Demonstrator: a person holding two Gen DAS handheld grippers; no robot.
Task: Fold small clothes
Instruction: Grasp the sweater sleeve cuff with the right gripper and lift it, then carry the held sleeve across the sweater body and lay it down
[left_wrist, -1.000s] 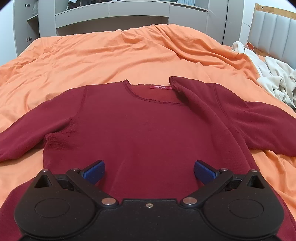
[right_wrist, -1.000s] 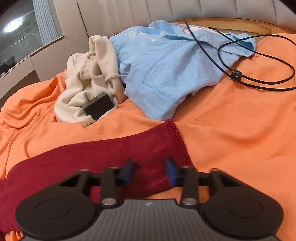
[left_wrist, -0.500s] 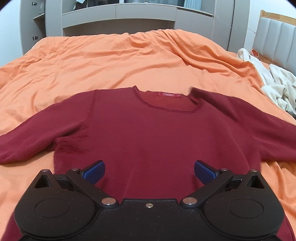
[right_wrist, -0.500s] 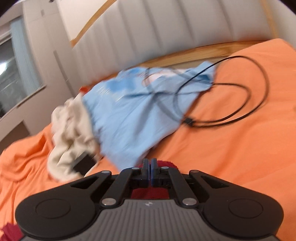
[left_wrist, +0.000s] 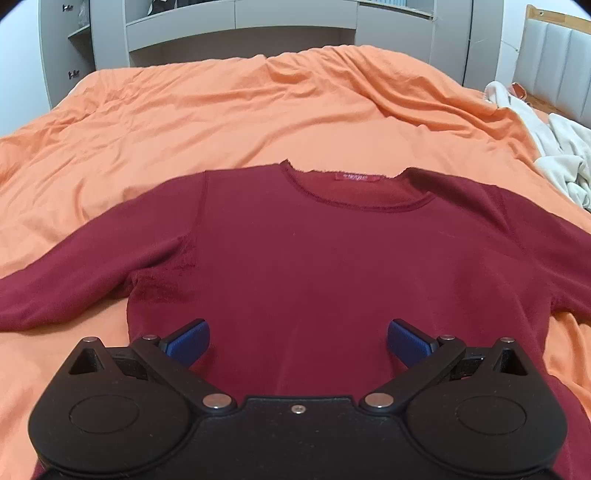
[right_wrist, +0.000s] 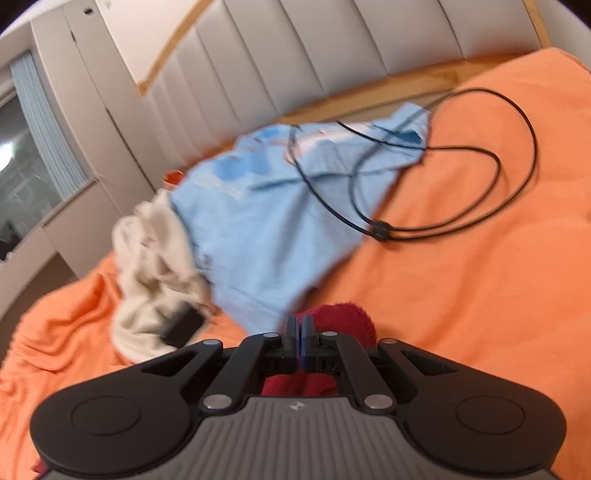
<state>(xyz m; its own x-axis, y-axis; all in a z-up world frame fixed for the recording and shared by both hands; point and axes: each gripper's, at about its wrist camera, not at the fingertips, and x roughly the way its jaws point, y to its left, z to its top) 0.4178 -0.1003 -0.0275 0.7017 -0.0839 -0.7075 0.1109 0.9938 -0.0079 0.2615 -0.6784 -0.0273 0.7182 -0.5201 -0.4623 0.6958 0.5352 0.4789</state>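
A dark red long-sleeved top (left_wrist: 314, 258) lies flat, front up, on the orange bed cover (left_wrist: 258, 110), neck away from me, both sleeves spread out. My left gripper (left_wrist: 297, 338) is open and empty, low over the top's lower body. My right gripper (right_wrist: 300, 332) is shut on the cuff of the top's right sleeve (right_wrist: 343, 319); red cloth bunches around and under the fingers.
A light blue garment (right_wrist: 266, 221) and a cream garment (right_wrist: 155, 277) lie heaped near the padded headboard (right_wrist: 332, 55). A black cable (right_wrist: 443, 192) loops over the blue garment and cover. A small black object (right_wrist: 183, 326) rests on the cream cloth. Grey cupboards (left_wrist: 240, 33) stand beyond the bed.
My right gripper has closed on the sleeve cuff and lifted it. The folded right shoulder of the top has been pulled flat. My left gripper stayed open.
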